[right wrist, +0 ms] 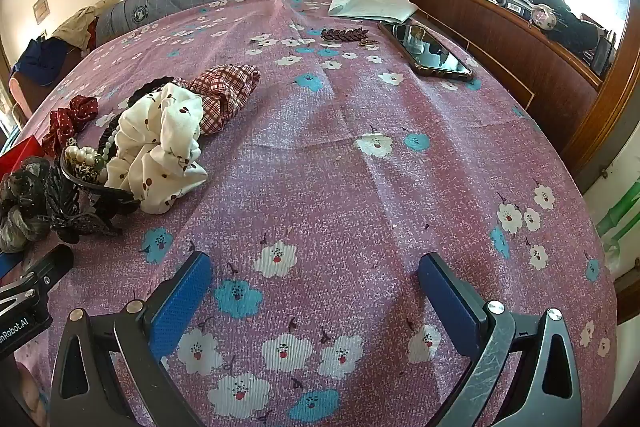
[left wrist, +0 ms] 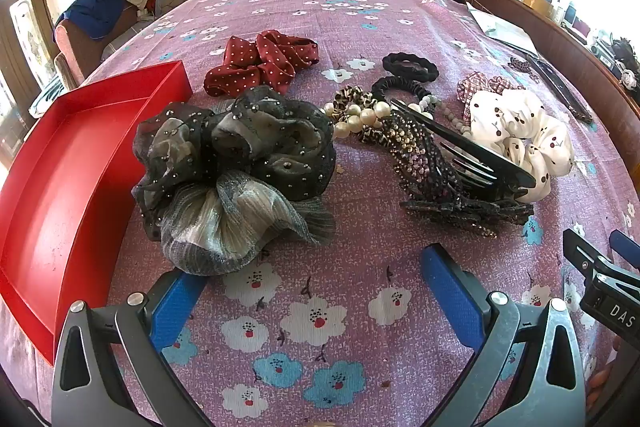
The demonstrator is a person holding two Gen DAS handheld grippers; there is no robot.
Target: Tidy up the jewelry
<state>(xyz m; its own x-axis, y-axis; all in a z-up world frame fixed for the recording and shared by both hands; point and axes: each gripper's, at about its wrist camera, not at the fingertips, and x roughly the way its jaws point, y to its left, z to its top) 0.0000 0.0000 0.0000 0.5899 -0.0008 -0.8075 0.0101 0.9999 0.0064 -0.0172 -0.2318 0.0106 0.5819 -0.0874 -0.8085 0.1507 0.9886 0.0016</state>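
A bed covered in a pink-purple sheet (left wrist: 360,19) printed with white and blue flowers carries everything. At the left edge lies a shallow red rectangular tray (left wrist: 68,163). Just right of it sits a large grey-black sheer beaded scrunchie (left wrist: 232,163), with a dark red dotted scrunchie (left wrist: 260,61) beyond it. Further right cluster a pearl bracelet (left wrist: 360,117), black hair ties (left wrist: 410,67), a black claw clip (left wrist: 464,163), a white cherry-print scrunchie (left wrist: 524,135) and a red checked scrunchie (right wrist: 226,91). Far right lie a black phone (right wrist: 428,53), a small dark red leaf-shaped clip (right wrist: 344,34) and white papers (right wrist: 372,7).
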